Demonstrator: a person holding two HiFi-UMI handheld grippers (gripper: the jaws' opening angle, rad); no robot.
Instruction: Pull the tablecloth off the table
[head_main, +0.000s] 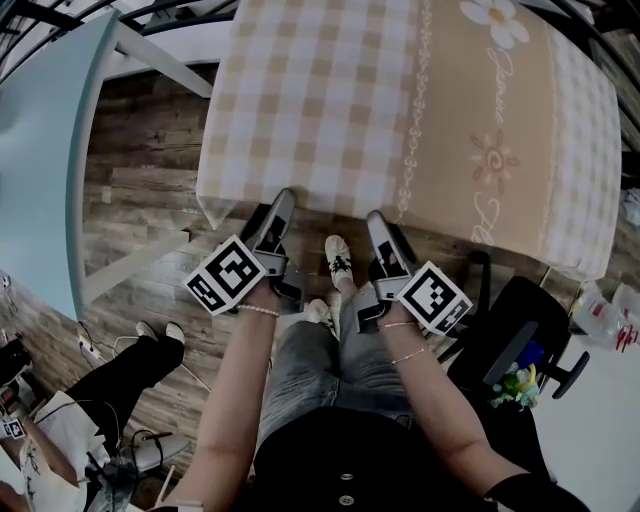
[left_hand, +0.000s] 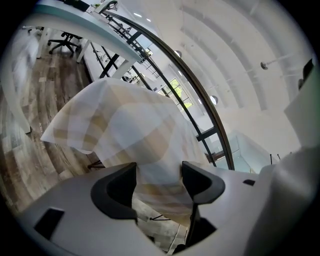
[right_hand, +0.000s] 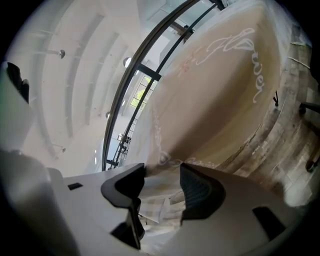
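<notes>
Checked tablecloth (head_main: 400, 100) (draped); wood-plank floor (head_main: 140, 190)

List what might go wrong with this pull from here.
1. The left gripper and right gripper pinch only the near hem of the tablecloth; a sharp tug may slip it free.
2. They hold close together, so the outer corners may lag and bunch.
3. The chair stands by the right corner and may snag the falling cloth.

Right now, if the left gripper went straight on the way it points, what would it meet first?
The tablecloth: its hanging edge is already between the left gripper's jaws. What lies behind the cloth in that line is hidden.
</notes>
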